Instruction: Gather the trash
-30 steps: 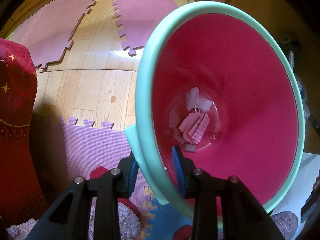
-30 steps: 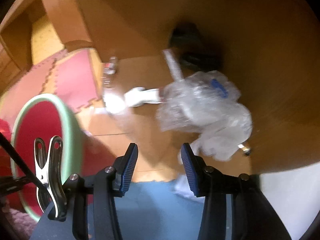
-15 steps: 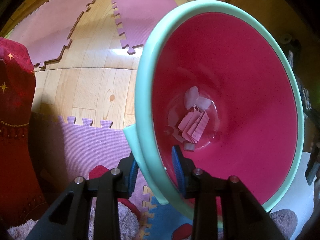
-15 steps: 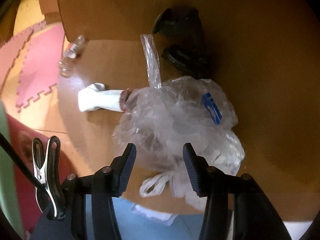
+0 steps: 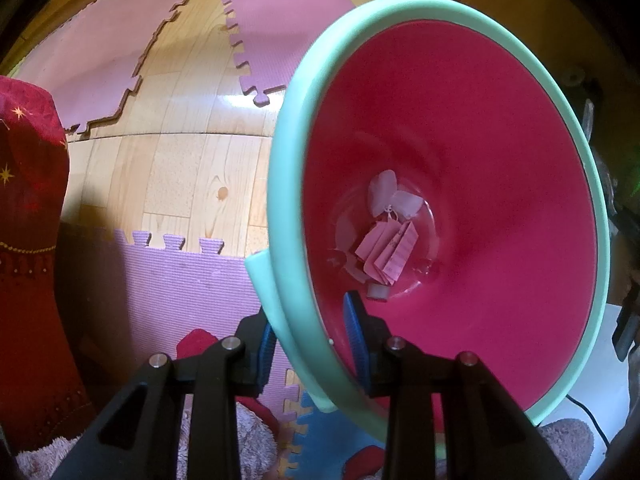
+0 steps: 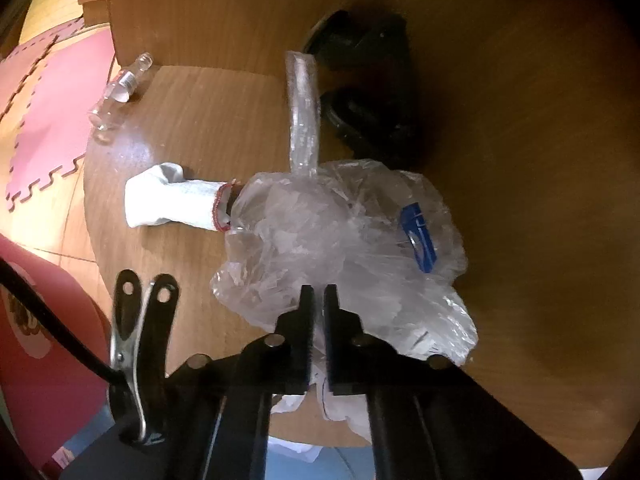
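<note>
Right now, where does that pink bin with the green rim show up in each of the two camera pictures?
Left wrist view: the pink bin fills the right half; the left tool grips its green rim at the bottom.
Right wrist view: only a pink sliver of it shows at the lower left edge, beside the right tool, shut on the clear plastic bag.
Shared landmark: the pink foam floor mat.
</note>
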Demonstrator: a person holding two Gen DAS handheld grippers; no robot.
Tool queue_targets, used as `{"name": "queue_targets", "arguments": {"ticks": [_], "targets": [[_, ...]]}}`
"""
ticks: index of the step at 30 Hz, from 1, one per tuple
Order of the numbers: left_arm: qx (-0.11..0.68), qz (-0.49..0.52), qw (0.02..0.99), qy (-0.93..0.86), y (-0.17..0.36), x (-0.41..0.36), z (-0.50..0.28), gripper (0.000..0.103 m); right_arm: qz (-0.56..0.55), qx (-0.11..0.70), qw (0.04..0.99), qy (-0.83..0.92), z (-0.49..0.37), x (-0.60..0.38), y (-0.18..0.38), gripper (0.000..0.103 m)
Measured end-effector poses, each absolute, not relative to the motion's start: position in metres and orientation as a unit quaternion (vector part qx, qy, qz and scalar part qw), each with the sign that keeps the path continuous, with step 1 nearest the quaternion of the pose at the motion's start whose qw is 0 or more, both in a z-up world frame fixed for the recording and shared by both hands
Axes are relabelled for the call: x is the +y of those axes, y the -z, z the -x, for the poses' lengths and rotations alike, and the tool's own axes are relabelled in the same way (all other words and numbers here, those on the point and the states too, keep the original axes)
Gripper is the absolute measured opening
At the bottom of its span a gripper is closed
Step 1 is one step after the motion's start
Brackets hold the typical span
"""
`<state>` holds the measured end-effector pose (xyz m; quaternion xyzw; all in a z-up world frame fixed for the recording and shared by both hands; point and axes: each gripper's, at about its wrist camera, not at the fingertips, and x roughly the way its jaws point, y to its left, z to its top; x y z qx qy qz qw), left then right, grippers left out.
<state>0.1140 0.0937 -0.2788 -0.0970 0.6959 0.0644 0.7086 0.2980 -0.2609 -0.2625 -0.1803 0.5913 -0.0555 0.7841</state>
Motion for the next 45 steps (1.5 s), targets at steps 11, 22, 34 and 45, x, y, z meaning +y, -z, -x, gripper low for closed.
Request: {"name": "queue_targets", "arguments": {"ticks": [11, 22, 34, 45], "targets": [[0.696, 0.099, 0.708, -0.064, 0.278, 0.094, -0.115, 0.034, 0.224, 0.541, 0.81, 0.024, -0.256, -0.248, 0.222, 0.002], [0.696, 0.095, 0.708, -0.067, 0.278, 0.093, -0.115, 0.034, 0.23, 0.518, 0.823, -0.006, -0.218, -0.243, 0.187, 0.001], [0.696, 0.094, 0.709, -0.068, 0.278, 0.093, -0.115, 0.034, 0.23, 0.517, 0.824, -0.038, -0.19, -0.234, 0.166, 0.001], [0.696, 0.092, 0.708, -0.069, 0.279, 0.091, -0.115, 0.034, 0.237, 0.489, 0.837, -0.069, -0.169, -0.217, 0.141, 0.001]]}}
